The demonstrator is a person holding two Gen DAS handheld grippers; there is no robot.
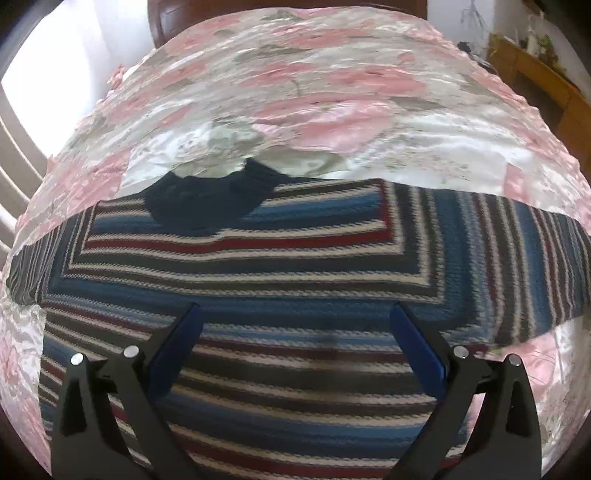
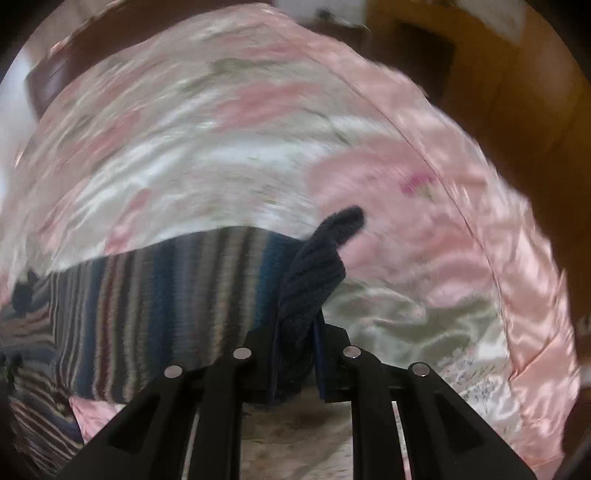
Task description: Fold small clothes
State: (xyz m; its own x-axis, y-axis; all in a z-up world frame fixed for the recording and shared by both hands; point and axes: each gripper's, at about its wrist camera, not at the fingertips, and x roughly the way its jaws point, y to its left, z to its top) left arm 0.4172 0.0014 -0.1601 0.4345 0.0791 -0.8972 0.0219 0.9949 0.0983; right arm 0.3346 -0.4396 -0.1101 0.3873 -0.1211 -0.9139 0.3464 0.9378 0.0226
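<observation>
A small striped knit sweater [image 1: 288, 258], in blue, red, white and grey with a dark navy collar [image 1: 207, 199], lies spread flat on the pink floral bedspread [image 1: 295, 92]. My left gripper [image 1: 295, 321] hovers open over the sweater's body, nothing between its blue-padded fingers [image 1: 181, 343]. In the right wrist view the striped sleeve [image 2: 166, 302] stretches to the left, and its dark navy ribbed cuff [image 2: 314, 273] is pinched in my right gripper [image 2: 295, 339], which is shut on it. The cuff's tip sticks up past the fingers.
A dark wooden headboard [image 1: 166, 18] stands at the far end of the bed. Wooden furniture [image 1: 546, 81] stands to the right of the bed, also seen as brown wood [image 2: 517, 110]. The bedspread's right edge [image 2: 517, 295] falls off close to my right gripper.
</observation>
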